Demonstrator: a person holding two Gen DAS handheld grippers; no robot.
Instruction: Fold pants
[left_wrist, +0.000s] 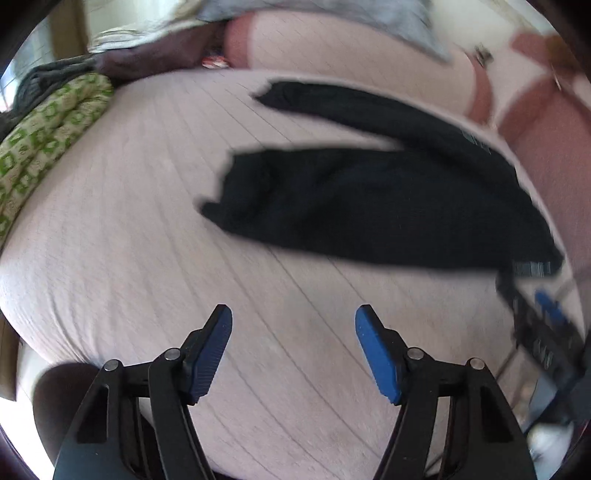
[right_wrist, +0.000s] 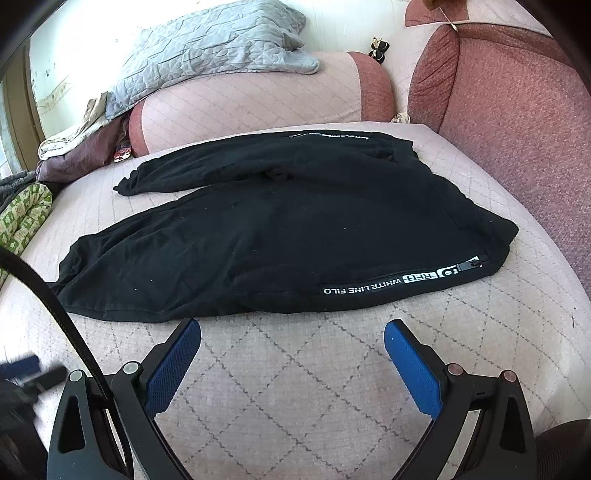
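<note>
While one pants (right_wrist: 280, 225) lies flat, both grippers' fingers (left_wrist: 216, 354) (right_wrist: 413, 369) spread wide, empty.

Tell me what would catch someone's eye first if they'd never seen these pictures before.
First the black pants, spread in the middle of the pale pink quilted bed cover, both legs running left and white lettering along the near zip pocket. Next, in the foreground, the blue-padded right gripper and left gripper, both open and empty. Behind, a grey quilted pillow tops a pink bolster.
</note>
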